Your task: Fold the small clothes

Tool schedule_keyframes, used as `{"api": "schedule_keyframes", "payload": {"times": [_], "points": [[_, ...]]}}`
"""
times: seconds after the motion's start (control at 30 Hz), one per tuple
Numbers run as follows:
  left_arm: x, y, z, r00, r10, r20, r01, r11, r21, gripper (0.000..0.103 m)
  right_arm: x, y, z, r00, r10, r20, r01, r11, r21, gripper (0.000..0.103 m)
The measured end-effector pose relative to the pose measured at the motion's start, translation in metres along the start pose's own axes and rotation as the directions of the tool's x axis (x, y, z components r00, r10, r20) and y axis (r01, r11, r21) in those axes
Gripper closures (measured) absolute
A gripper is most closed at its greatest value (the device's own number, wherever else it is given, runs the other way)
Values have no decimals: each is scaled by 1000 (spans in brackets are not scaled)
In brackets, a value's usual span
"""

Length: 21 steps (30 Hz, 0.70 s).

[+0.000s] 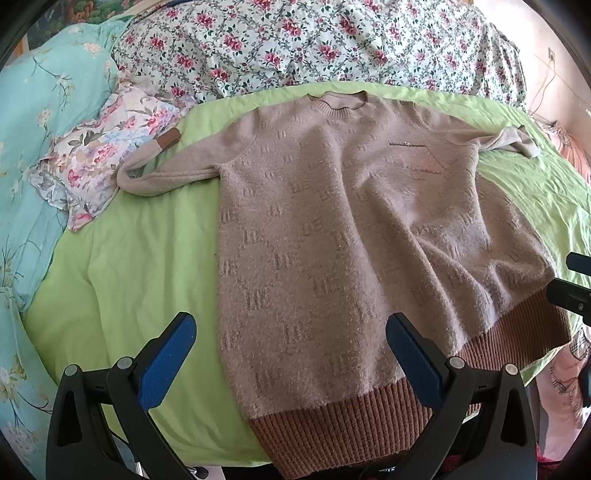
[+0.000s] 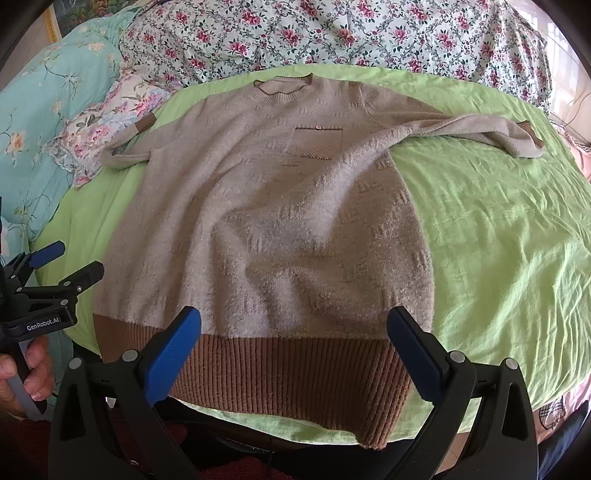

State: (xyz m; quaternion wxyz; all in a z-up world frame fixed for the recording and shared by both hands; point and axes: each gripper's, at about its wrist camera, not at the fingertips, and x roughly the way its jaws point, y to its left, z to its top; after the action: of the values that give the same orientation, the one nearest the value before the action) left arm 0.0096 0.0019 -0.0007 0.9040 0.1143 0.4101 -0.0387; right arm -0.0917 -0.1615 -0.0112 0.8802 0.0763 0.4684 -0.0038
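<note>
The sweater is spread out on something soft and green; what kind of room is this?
Most likely a bedroom. The sweater lies flat on a bed under a green sheet, with a rose-print quilt bunched behind it and turquoise floral bedding alongside.

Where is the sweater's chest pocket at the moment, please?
The chest pocket sits high on the sweater in the right wrist view, just below the collar and beside the sleeve stretched across the green sheet.
</note>
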Motion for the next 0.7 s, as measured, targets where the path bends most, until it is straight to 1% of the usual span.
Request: {"api": "schedule_keyframes", "payload": {"times": [0.03,0.1,0.13,0.23,0.47,0.53,0.57,0.7], "points": [[1,0,1,1000,-3,-3,3,1000,-2,0,2,1,-1,999,9,38,-9,1000,4,2],[3,0,2,1000,-17,-9,17,1000,-10,0,2,0,0,999,12,39,-12,1000,6,2],[4,-1,3,1000,-21,-12,21,1000,-12,0,3,-1,1,999,0,38,0,1000,-2,2],[6,-3,6,1000,-5,-15,5,1000,5,0,5,-5,3,1000,-4,29,4,1000,1,2],[12,-6,12,1000,-9,-20,9,1000,6,0,9,-12,10,999,16,35,-16,1000,16,2],[16,-6,15,1000,-15,-21,15,1000,4,0,9,-15,13,999,24,43,-25,999,27,2],[17,-6,16,1000,-4,-28,4,1000,14,0,10,-18,15,999,26,44,-28,999,35,2],[23,-8,21,999,-14,-36,15,1000,10,0,13,-26,20,998,31,46,-34,997,66,2]]}}
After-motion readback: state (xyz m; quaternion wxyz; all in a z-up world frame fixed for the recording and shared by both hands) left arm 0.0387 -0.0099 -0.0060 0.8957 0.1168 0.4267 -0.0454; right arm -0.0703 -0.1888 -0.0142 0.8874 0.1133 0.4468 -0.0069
